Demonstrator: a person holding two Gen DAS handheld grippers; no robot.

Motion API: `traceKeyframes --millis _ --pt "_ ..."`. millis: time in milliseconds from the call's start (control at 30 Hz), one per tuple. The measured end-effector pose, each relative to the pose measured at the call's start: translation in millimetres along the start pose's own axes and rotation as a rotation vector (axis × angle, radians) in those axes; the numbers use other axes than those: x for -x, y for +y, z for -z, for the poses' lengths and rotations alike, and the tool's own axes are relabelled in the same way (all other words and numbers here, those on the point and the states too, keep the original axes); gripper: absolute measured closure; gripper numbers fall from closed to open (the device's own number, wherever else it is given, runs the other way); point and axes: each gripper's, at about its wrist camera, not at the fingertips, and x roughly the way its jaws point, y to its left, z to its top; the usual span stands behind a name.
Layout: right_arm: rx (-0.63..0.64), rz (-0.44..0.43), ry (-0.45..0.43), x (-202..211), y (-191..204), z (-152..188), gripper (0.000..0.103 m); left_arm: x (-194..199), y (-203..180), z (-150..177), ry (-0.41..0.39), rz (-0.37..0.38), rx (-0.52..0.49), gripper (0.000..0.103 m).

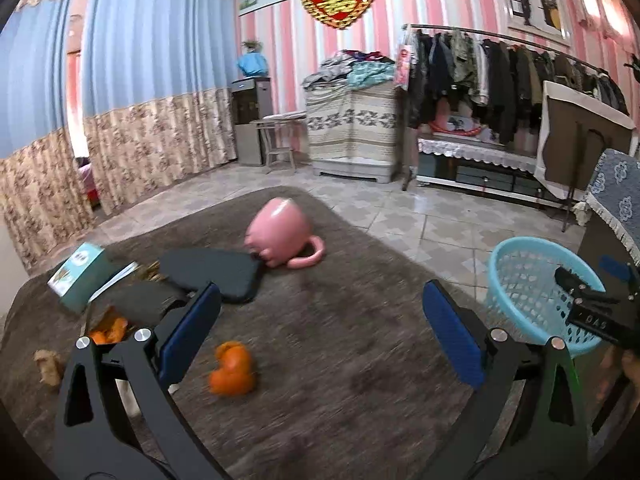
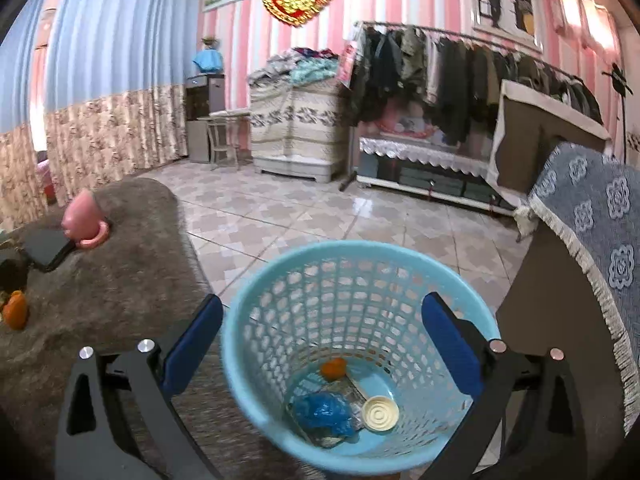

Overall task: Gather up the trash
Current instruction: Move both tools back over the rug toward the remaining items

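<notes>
The right claw stands wide and empty above the light blue plastic mesh basket, where an orange peel piece lies on the bottom. The left claw is also wide and empty over the brown fuzzy counter, where another orange peel lies left of the basket.

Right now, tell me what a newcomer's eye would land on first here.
The blue basket stands on the floor beside the table, with the open right gripper above it and trash in its bottom. On the brown table, a pink mug lies tipped over, and orange peel sits nearer.
</notes>
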Motion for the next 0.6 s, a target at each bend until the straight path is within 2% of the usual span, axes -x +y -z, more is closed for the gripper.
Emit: traceKeyframes --millis 167,467,600 --pt "0.018 -0.083 -0.006 17.1 24.8 2.7 0.005 24.5 36.8 13.0 -0.016 -0.084 -0.01 0.006" --pt "0.135 -0.204 -0.019 44.1 87.3 10.5 0.005 65.0 111.2 31.6 -0.005 -0.18 0.071 0.006" --pt "0.137 -0.28 0.002 50.5 109.9 14.4 0.005 79.1 142.2 44.4 0.012 -0.238 0.081 0.006"
